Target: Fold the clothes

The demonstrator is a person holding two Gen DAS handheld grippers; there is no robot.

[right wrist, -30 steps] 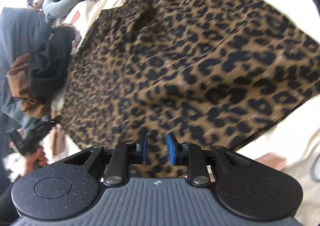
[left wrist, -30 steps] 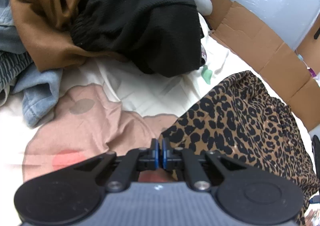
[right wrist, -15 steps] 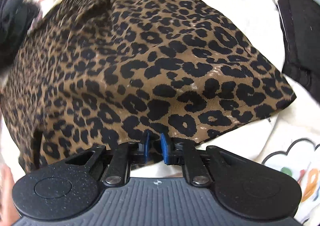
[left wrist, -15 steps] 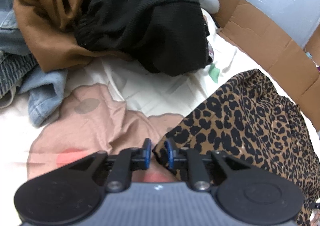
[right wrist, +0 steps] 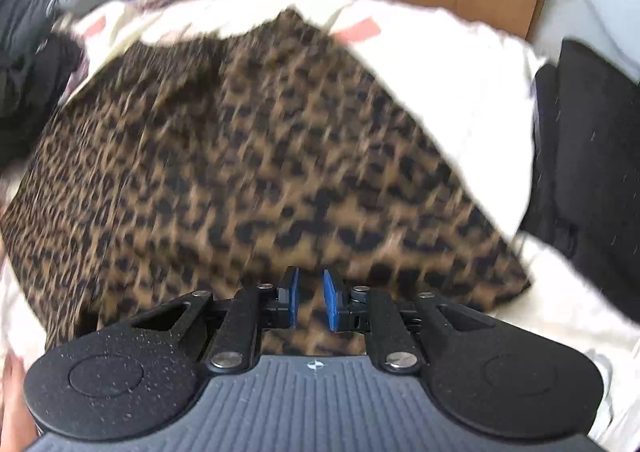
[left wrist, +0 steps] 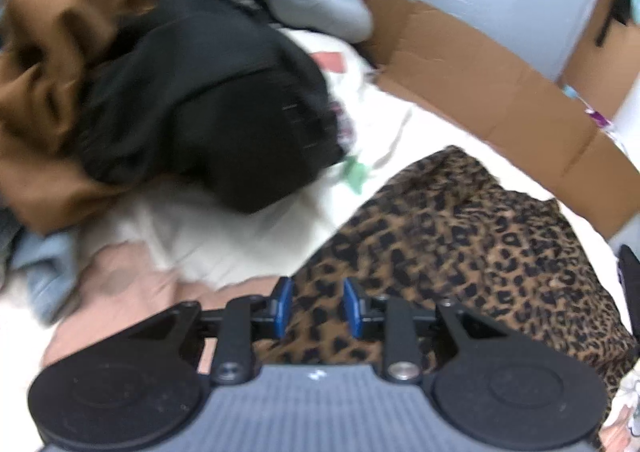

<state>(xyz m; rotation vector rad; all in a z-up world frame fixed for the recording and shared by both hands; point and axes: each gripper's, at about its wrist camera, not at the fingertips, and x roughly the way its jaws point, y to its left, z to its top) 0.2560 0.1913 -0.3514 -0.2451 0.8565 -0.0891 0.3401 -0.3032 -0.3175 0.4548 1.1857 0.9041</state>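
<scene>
In the left wrist view a brown garment [left wrist: 60, 63] and black garment [left wrist: 224, 123] fill the upper left, the leopard-print skirt [left wrist: 472, 252] lies lower right, both the left gripper [left wrist: 316, 306] and right gripper [right wrist: 311, 300] have fingers parted over it, and no writing is legible.

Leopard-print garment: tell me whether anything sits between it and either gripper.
Nothing visible does. The left gripper and right gripper are both open right over the near edge of the leopard-print garment, with only its fabric showing between the pads. The black garment lies off to the side.
</scene>
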